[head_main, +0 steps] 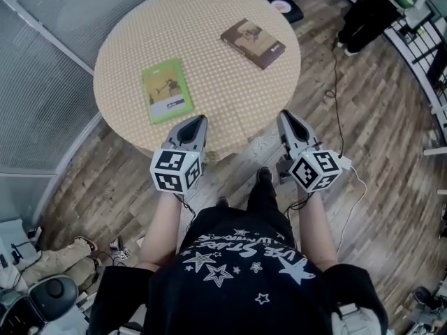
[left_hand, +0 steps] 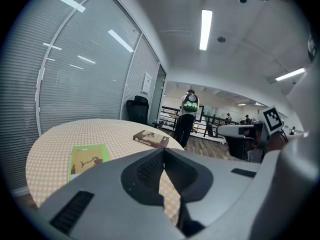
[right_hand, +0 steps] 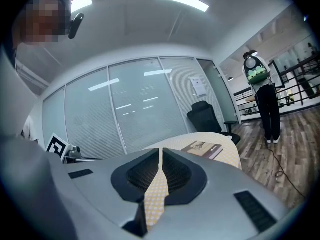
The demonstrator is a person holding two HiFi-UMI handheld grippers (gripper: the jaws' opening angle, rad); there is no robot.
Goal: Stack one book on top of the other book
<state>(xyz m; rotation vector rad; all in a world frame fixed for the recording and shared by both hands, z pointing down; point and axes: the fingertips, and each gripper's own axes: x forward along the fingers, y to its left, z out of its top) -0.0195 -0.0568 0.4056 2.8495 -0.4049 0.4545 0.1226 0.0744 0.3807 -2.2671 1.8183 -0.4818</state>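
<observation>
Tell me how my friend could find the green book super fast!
Find the big round table with the yellow checked cloth. Two books lie flat on it, well apart. The green book is the left one, nearer the person; the brown book sits farther back on the right.

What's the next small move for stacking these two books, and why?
Probably open the left gripper and ease it toward the thin green book. That gripper and the right gripper are shut and empty at the near edge of the round checked table; the brown book lies farther off.
</observation>
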